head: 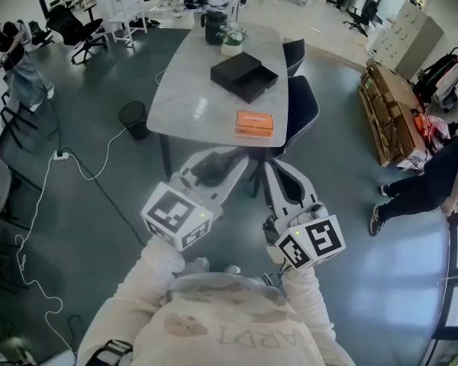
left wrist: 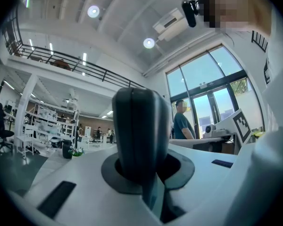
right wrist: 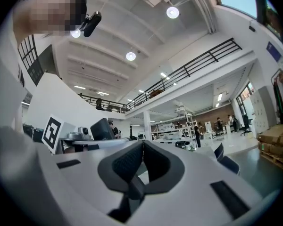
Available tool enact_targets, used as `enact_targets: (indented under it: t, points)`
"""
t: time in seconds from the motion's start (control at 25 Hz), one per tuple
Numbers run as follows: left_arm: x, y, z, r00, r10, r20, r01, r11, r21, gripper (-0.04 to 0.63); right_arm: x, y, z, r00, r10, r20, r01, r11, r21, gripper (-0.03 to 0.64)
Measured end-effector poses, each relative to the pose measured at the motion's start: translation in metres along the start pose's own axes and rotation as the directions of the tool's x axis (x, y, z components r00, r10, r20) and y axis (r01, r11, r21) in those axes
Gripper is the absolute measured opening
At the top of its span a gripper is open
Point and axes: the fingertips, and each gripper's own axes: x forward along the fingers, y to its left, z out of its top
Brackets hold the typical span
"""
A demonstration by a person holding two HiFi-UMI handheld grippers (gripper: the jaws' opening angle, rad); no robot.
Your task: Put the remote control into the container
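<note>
My left claw (head: 223, 166) is clamped on the remote (left wrist: 140, 126), which stands up between the pads, well short of the container (head: 244, 75) on the desk (head: 191, 90). It looks stiff, light and slick, so I'd hold it across the narrow sides, squarely. My right claw (right wrist: 141, 166) is closed and empty, also short of the container.

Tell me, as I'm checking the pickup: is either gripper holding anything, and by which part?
The left gripper clamps the dark grey oblong remote control by its near end; the right gripper is shut on nothing.
</note>
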Motion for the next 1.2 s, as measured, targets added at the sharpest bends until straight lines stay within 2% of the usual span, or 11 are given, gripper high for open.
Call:
enact_targets:
  t: [0.28,0.44,0.68,0.92,1.2]
  points:
    - [0.025,0.015,-0.005,1.0,0.016,0.002,-0.016,0.999,-0.035,0.055,-0.01,-0.011,0.009,0.999,0.038,0.005,-0.038,0.998,-0.051,0.017]
    - [0.043,0.023,-0.01,1.0,0.027,0.001,-0.027,0.999,-0.026,0.055,-0.018,-0.021,0.008,0.999,0.051,0.02,-0.05,0.998,-0.045,0.017]
    - [0.074,0.048,-0.015,0.999,0.031,-0.03,-0.032,0.998,-0.051,0.054,-0.014,-0.046,0.008,0.999,0.028,0.033,-0.028,0.999,-0.022,0.017]
    - [0.111,0.081,-0.031,0.998,-0.001,-0.058,-0.001,0.999,-0.038,0.054,0.019,-0.075,0.002,1.0,0.008,0.028,-0.008,1.0,-0.017,0.017]
    - [0.156,0.147,-0.045,0.995,-0.061,-0.074,0.056,0.997,-0.062,0.054,0.087,-0.102,-0.005,1.0,-0.012,0.017,0.013,1.0,-0.024,0.017]
